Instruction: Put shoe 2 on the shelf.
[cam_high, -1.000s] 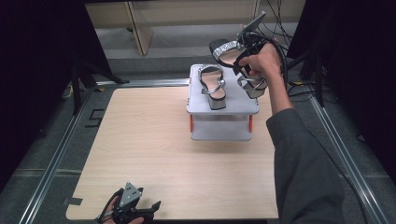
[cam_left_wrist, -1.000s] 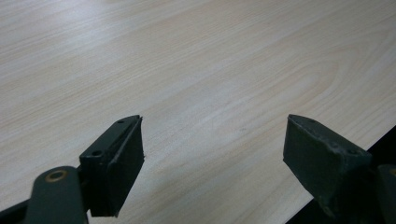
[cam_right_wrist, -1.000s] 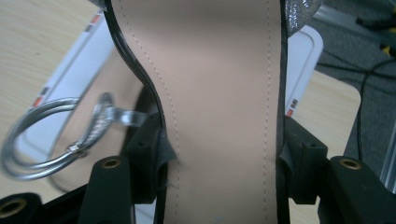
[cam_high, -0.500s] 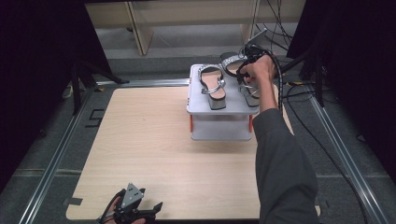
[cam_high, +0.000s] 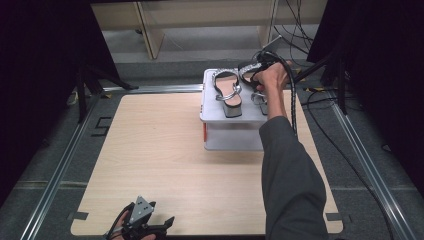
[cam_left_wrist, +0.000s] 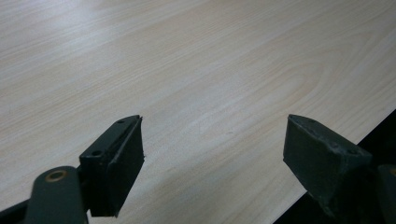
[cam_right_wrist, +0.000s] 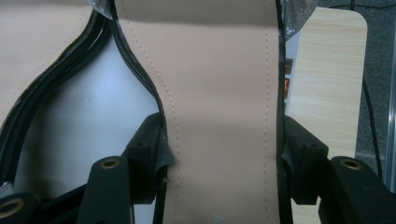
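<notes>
- Right gripper (cam_right_wrist: 224, 158): jaws closed on the waist of the right sandal (cam_right_wrist: 219, 93), one pad pressing on each edge of its beige insole, as the right gripper view shows.
- Right sandal, high view (cam_high: 255, 80): sits on the right half of the grey stand's (cam_high: 215, 112) top surface, mostly covered by the right hand (cam_high: 272, 82). Whether the sole rests fully on the stand cannot be determined.
- Left sandal (cam_high: 227, 92): lies flat on the left half of the stand top, just beside the right sandal, heel toward the near edge of the stand, silver straps toward the far edge.
- Grey stand: positioned at the far edge of the table (cam_high: 150, 150), right of centre.
- Left gripper (cam_high: 142, 225): located at the near edge of the table, toward the near-left corner, well apart from the stand. Jaws stand wide apart with nothing between them; the left gripper view shows bare wood surface beneath the left gripper (cam_left_wrist: 212, 163).
</notes>
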